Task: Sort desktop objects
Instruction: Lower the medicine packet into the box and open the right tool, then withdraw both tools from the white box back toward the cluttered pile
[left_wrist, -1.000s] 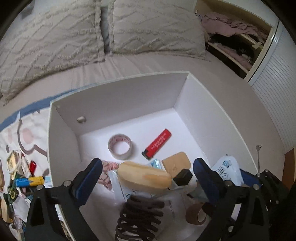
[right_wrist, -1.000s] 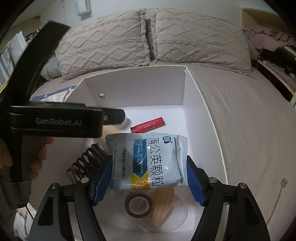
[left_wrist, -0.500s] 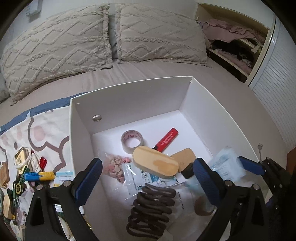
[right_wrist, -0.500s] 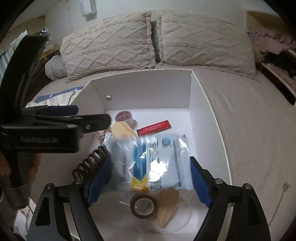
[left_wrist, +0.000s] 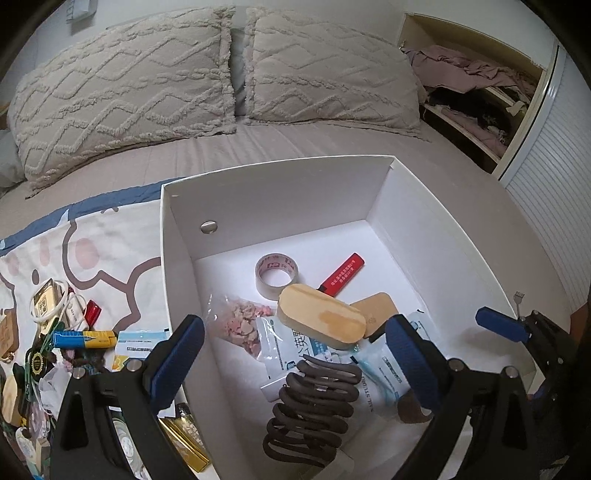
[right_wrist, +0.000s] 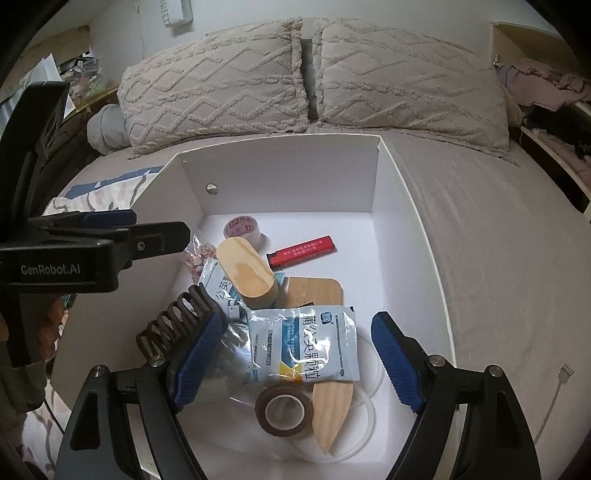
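Note:
A white box (left_wrist: 436, 236) (right_wrist: 410, 236) stands on the bed. In it lie a clear tape roll (left_wrist: 276, 275), a red lighter (left_wrist: 341, 274) (right_wrist: 301, 252), a wooden block (left_wrist: 320, 320) (right_wrist: 246, 272), a dark coiled hair clip (left_wrist: 310, 402) (right_wrist: 173, 325) and a brown tape roll (right_wrist: 284, 410). A blue and white medicine packet (right_wrist: 303, 345) lies loose on the pile between my right fingers. My right gripper (right_wrist: 295, 363) is open and empty above it. My left gripper (left_wrist: 295, 363) is open and empty over the box's near left wall.
Left of the box, small items lie on a patterned cloth (left_wrist: 110, 243): a blue and yellow tube (left_wrist: 83, 339), a white cable (left_wrist: 48, 302) and a red clip (left_wrist: 92, 312). Two pillows (left_wrist: 229, 70) lie behind. An open closet (left_wrist: 476, 99) stands at the right.
My right gripper opened and let go of the medicine packet, which dropped onto the pile in the box. Both grippers pulled back and up from the box.

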